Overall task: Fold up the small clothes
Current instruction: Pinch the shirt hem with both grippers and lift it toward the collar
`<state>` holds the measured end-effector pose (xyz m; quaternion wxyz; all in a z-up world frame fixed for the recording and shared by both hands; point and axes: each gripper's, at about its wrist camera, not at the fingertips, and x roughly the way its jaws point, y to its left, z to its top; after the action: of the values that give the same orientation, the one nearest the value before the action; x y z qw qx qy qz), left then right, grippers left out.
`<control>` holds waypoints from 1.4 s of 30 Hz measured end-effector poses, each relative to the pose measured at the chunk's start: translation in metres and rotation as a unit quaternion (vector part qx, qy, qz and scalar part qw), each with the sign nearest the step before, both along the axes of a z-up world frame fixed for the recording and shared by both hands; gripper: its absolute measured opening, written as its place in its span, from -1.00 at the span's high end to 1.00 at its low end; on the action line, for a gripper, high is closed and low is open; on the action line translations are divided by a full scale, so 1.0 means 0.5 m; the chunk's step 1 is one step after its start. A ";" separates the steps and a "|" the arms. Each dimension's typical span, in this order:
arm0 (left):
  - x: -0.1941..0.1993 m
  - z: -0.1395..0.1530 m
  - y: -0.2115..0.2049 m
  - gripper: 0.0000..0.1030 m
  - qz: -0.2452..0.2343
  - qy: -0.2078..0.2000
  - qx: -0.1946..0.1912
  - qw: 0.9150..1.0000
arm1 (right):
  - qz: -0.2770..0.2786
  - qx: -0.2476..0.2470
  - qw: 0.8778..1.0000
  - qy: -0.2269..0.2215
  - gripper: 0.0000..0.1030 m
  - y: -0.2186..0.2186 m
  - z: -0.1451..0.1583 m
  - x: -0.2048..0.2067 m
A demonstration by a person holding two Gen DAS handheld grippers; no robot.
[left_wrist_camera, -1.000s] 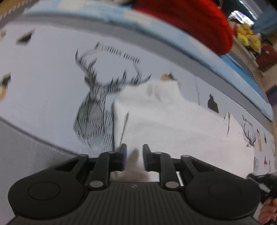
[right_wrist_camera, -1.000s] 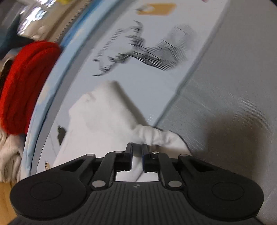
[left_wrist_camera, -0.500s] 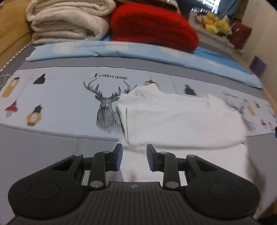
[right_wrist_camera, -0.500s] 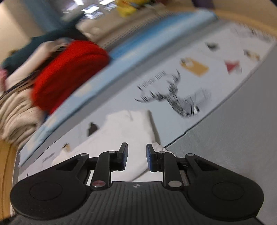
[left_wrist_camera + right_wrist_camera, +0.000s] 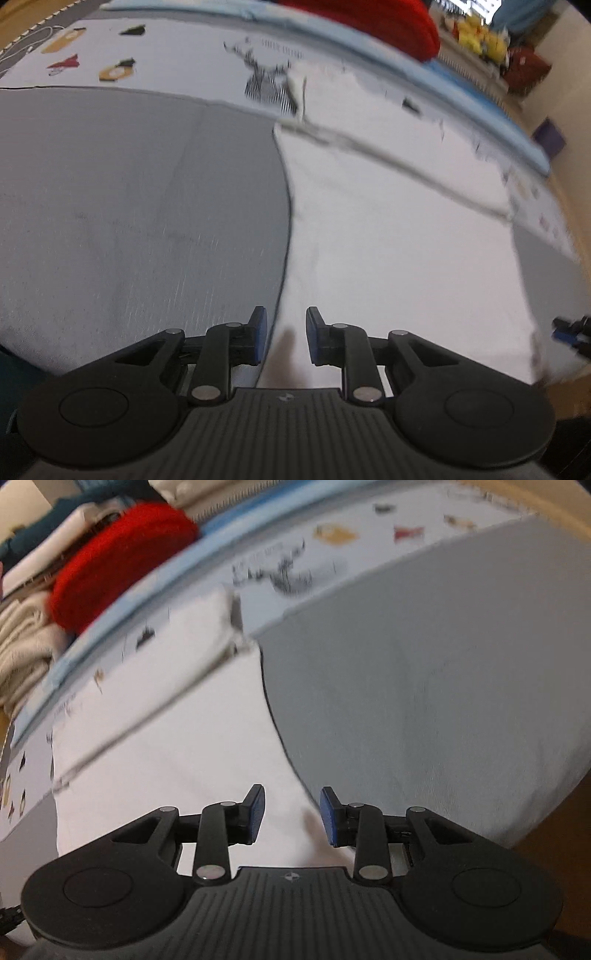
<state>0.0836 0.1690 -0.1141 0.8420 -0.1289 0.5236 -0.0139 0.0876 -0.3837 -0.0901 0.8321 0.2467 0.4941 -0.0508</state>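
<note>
Currently 1 white cloth garment [image 5: 388, 229] is lying spread across the grey bedsheet [image 5: 129, 192], 1 edge running between both grippers. 2 grippers are hovering: left gripper [image 5: 282, 334] narrowing, right gripper [image 5: 290, 814] widening, neither pressing it. 1 red knitted bundle [image 5: 118, 557] is sitting behind.

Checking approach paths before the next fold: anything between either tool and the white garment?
Nothing visible. The white garment lies spread on the grey bed cover, its near edge directly under both tools. The left tool is closing and the right tool opening; neither pinches cloth. The red knit sits far back.
</note>
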 end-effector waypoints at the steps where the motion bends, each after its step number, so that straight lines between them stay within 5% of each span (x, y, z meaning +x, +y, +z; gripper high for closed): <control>1: -0.001 -0.009 -0.002 0.53 -0.010 0.009 0.005 1.000 | 0.007 -0.008 1.000 0.008 0.34 0.001 -0.008 0.001; 10: -0.015 -0.071 0.007 0.50 -0.020 0.059 0.010 0.998 | 0.048 -0.031 0.995 0.077 0.32 0.007 -0.083 -0.022; 18: -0.019 -0.079 -0.010 0.51 -0.035 0.045 0.028 0.998 | 0.066 -0.047 0.994 0.075 0.32 0.023 -0.081 -0.044; 20: -0.022 -0.077 -0.016 0.73 -0.042 0.040 0.035 0.998 | 0.073 -0.049 0.993 0.075 0.32 0.025 -0.076 -0.051; 25: -0.032 -0.066 -0.020 0.86 -0.048 0.031 0.034 0.998 | 0.088 -0.051 0.992 0.074 0.81 0.028 -0.072 -0.052; 34: -0.026 -0.076 -0.011 0.59 -0.031 0.044 0.010 0.998 | 0.080 -0.045 0.993 0.078 0.75 0.022 -0.075 -0.059; 37: -0.024 -0.077 -0.015 0.65 -0.034 0.043 0.016 0.998 | 0.078 -0.046 0.993 0.076 0.75 0.023 -0.076 -0.062; 39: -0.028 -0.076 -0.017 0.88 -0.036 0.040 0.019 0.998 | 0.077 -0.045 0.993 0.074 0.77 0.024 -0.076 -0.062; 42: -0.031 -0.066 -0.006 0.88 -0.023 0.035 0.008 0.999 | 0.072 -0.036 0.995 0.067 0.87 0.019 -0.070 -0.066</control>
<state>0.0679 0.1661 -0.1472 0.8239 -0.1108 0.5552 -0.0244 0.0548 -0.3741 -0.1253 0.8071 0.1764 0.5629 -0.0246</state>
